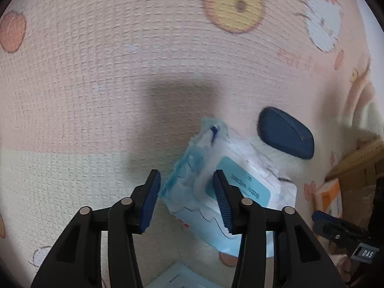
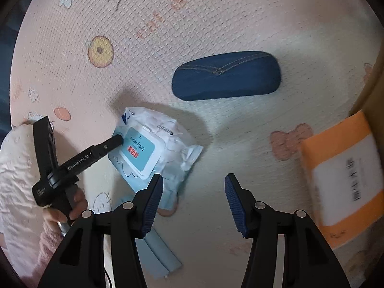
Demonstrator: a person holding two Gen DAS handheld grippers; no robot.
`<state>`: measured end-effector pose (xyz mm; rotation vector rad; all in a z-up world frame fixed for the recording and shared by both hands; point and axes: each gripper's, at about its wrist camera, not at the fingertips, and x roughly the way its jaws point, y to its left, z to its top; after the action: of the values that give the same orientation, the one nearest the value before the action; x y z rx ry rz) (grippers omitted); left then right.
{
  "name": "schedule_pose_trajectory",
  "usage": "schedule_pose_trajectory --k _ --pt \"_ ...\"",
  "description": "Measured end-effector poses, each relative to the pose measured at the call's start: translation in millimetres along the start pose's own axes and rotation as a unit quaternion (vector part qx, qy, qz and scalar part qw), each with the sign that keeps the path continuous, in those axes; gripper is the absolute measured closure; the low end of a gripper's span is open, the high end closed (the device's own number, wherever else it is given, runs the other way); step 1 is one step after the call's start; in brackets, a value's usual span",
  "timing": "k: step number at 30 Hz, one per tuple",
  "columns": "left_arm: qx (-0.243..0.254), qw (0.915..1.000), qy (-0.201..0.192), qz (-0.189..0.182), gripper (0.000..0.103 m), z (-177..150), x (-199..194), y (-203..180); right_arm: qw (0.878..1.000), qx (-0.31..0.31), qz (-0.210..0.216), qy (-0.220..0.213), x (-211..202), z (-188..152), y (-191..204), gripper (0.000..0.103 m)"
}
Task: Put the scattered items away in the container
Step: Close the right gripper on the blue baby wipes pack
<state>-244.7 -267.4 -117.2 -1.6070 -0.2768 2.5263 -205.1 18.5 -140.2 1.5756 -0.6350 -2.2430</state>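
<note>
Blue-white wipes pack (image 1: 216, 180) — between left jaws

The mat (image 2: 216, 19) is pale pink with little cartoon animals, flowers and a yellow ring. The wipes pack (image 2: 165, 144) is white and light blue. Beside it, the case (image 2: 225, 79) is dark blue with tan stitching.

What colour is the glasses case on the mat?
Dark denim blue with tan stitching on the glasses case; clearest in the right wrist view.
</note>
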Motion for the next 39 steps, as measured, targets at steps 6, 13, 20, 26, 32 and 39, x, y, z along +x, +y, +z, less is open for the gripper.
schedule_pose_trajectory --k 6,13,20,26,32,39 --pt "0.029 0.9995 -0.003 0.007 0.066 -18 0 -18 0.999 -0.014 0.024 -0.019 8 -8 6 0.052" --pt "0.040 0.9991 0.009 -0.014 0.071 -41 5 -47 0.998 0.033 0.059 -0.013 31 -4 -10 0.053" --pt "0.019 0.9998 0.000 -0.004 0.072 -66 0 -74 0.999 0.004 0.031 -0.030 27 -8 -28 0.075" --pt "0.019 0.9997 0.007 -0.014 0.074 -100 -5 -97 1.000 -0.019 -0.001 -0.022 7 -29 -38 0.075" --pt "0.027 0.9985 0.034 -0.034 0.074 -140 -18 -126 0.998 -0.031 -0.043 -0.018 -20 -70 -50 0.075" --pt "0.030 0.9971 0.054 -0.044 0.074 -185 -35 -144 0.997 -0.052 -0.057 -0.008 -43 -102 -64 0.075"
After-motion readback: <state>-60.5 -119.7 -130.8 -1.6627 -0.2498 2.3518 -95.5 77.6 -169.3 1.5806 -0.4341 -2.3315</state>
